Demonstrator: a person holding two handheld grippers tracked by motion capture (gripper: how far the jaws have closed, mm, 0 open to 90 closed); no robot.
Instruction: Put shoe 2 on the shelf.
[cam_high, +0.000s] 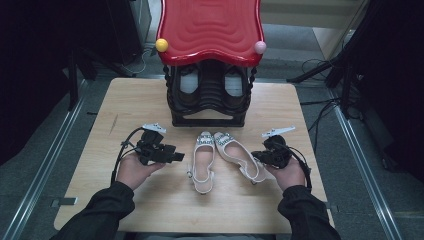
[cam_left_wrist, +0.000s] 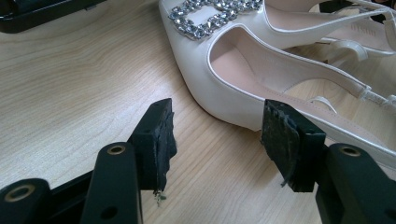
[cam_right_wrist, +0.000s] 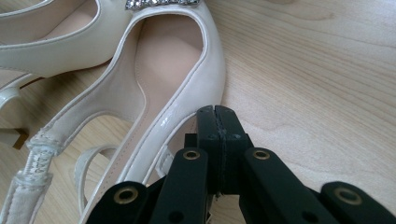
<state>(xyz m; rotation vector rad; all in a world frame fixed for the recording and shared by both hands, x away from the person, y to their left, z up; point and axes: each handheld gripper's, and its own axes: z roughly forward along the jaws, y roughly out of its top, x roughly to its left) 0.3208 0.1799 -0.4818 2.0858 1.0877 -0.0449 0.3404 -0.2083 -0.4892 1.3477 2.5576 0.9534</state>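
The two white shoes lie side by side on the tabletop before the shoe rack. My left gripper stands apart beside the left shoe, ready to take it; my right gripper is pressed together, empty, by the right shoe

Light wooden table, grey floor, dark surroundings

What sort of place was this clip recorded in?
Most likely a lab or studio set up for recording, not a home: a small wooden table stands between metal floor rails, cables trail across the grey floor, and a shoe rack sits staged with white shoes.
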